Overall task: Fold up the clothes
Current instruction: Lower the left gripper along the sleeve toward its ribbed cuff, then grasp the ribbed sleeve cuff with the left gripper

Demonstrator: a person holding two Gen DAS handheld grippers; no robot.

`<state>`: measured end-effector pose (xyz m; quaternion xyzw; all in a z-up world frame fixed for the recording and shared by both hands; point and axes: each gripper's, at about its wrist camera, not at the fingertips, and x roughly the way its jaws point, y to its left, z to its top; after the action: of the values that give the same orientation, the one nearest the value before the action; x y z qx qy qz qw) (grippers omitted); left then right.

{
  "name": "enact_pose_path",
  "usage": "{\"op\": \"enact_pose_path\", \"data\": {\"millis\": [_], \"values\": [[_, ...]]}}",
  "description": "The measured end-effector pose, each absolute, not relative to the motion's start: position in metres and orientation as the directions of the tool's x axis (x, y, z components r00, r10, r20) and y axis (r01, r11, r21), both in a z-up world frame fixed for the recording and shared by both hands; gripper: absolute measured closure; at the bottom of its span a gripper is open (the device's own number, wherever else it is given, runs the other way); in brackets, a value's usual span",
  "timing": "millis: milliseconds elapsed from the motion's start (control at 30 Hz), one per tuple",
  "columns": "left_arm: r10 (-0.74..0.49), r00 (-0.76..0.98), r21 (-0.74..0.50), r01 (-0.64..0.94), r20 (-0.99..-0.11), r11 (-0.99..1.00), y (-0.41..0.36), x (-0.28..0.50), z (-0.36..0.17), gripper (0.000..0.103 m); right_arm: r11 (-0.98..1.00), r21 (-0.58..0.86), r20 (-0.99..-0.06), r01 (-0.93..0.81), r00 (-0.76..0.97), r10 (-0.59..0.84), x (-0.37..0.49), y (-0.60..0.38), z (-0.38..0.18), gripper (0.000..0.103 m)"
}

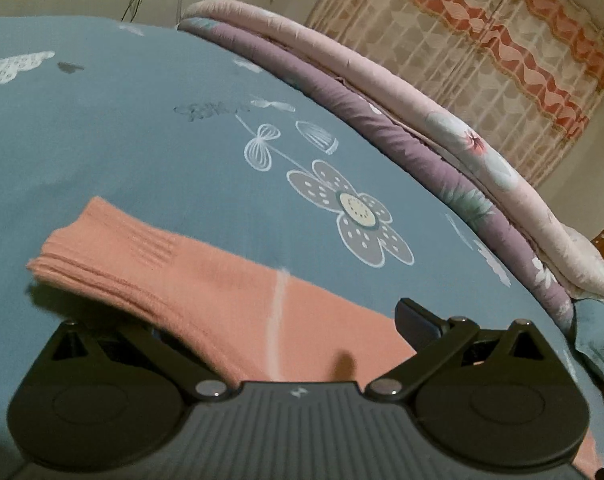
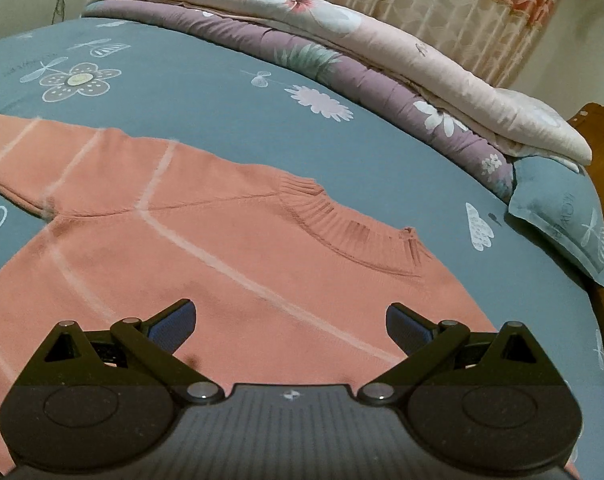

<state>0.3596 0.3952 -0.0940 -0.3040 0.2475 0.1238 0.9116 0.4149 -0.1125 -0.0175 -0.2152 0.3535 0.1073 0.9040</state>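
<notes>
A pink sweater (image 2: 230, 264) with pale stripes lay flat on a blue floral sheet (image 2: 206, 92), its ribbed collar (image 2: 341, 224) toward the far right and one sleeve (image 2: 42, 148) stretched out to the left. The right gripper (image 2: 290, 326) hovered over the sweater's body with jaws spread wide, holding nothing. Folded quilts (image 2: 341, 56) lay along the bed's far edge beside a pillow (image 2: 561, 216).

Salmon-pink knit sweater (image 2: 230, 256) crossed by thin pale stripes, ribbed at collar and cuff. Under it, slate-blue bed sheet (image 2: 206, 112) printed with white outline flowers (one with a cream centre). Beyond the sweater, folded quilt (image 2: 381, 76): purple layer below, pale pink floral above. Behind the quilt, cream lace curtain (image 1: 481, 60) with orange-red wavy bands. Black hand-held gripper (image 2: 290, 328), blue pads.
</notes>
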Motion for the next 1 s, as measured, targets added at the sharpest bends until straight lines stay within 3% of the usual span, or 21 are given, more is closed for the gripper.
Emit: {"op": "enact_pose_path", "data": {"millis": [267,733,1000], "values": [[0.101,0.866,-0.461,-0.355,-0.49,0.813,0.38,0.353,-0.099,0.001,0.889,-0.291,-0.7,-0.353,0.712,0.054,0.414,-0.112,-0.022,0.0],[0.152,0.833,-0.446,-0.428,-0.532,0.786,0.375,0.372,-0.093,0.001,0.919,-0.21,-0.712,-0.332,0.697,0.089,0.401,-0.121,-0.022,0.0],[0.132,0.864,-0.522,-0.408,-0.486,0.749,0.369,0.373,-0.075,0.001,0.93,-0.189,-0.692,-0.315,0.715,0.102,0.391,-0.129,-0.014,0.0]]}}
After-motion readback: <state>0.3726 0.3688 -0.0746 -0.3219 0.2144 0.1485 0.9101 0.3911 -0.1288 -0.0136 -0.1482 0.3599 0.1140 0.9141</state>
